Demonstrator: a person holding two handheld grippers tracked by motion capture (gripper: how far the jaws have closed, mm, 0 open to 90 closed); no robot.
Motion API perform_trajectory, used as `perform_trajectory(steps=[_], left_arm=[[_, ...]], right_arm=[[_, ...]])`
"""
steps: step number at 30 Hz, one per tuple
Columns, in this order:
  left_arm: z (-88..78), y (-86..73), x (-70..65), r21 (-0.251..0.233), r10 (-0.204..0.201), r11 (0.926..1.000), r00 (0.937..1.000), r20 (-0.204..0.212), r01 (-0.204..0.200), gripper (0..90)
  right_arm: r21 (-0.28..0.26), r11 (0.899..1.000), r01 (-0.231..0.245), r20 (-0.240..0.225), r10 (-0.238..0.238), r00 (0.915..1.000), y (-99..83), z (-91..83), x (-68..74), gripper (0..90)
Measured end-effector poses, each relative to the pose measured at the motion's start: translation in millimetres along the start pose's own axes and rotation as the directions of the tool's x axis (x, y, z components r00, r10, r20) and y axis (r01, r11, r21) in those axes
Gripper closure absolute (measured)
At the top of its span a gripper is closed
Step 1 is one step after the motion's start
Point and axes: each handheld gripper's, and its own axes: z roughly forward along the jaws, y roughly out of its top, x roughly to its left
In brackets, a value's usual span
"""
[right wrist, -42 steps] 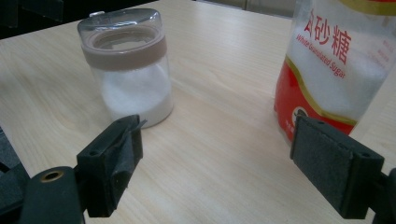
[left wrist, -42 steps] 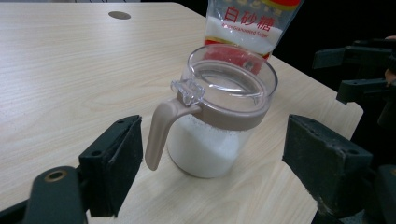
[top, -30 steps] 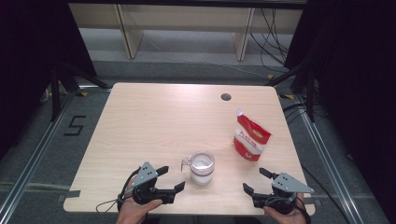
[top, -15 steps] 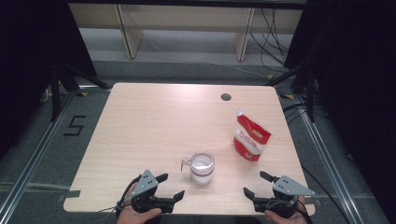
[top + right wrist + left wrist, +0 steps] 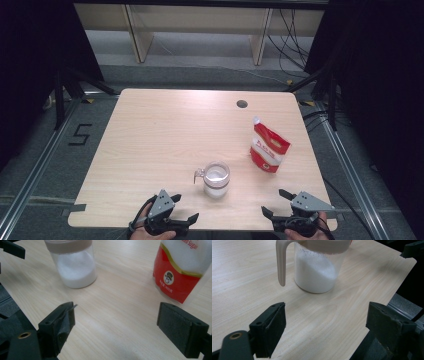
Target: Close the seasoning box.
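Observation:
A clear jar (image 5: 216, 179) (image 5: 318, 266) (image 5: 73, 263) with a beige lid and side handle, part full of white sugar, stands near the table's front middle. A red and white sugar pouch (image 5: 268, 146) (image 5: 185, 267) stands upright to its right. At the front edge, my left gripper (image 5: 184, 209) (image 5: 325, 325) is open and empty, left of and nearer than the jar. My right gripper (image 5: 276, 202) (image 5: 116, 326) is likewise open and empty at the front right, below the pouch.
The wooden table (image 5: 165, 135) has a round cable hole (image 5: 242, 104) near its far edge. Black frame legs and cables stand around it, with shelving behind. Floor tape marked 5 (image 5: 80, 134) lies left of the table.
Both grippers have drawn back toward the front edge of the table, still open. Jar and pouch have not moved.

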Motion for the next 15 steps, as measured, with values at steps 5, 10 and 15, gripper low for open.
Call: perform_trajectory(steps=[5, 10, 15], left_arm=[[-0.2, -0.6, 0.8, -0.010, -0.018, 0.9998, 0.9998, -0.006, 0.018, 15.7], [-0.1, -0.5, 1.7, 0.001, -0.014, 0.9999, 0.9998, -0.014, 0.014, 15.7], [1.0, -0.7, 2.7, -0.004, -0.015, 0.9999, 0.9996, -0.022, 0.015, 15.7]], right_arm=[[-0.010, 1.000, -0.006, 0.006, 0.006, 1.0000, -2.4, -1.6, 0.1, 15.6], [-0.005, 1.000, 0.012, -0.007, -0.012, 0.9999, -3.0, -2.0, -0.4, 15.5], [-0.010, 1.000, 0.025, 0.000, -0.025, 0.9997, -3.0, -2.4, -1.9, 15.6]])
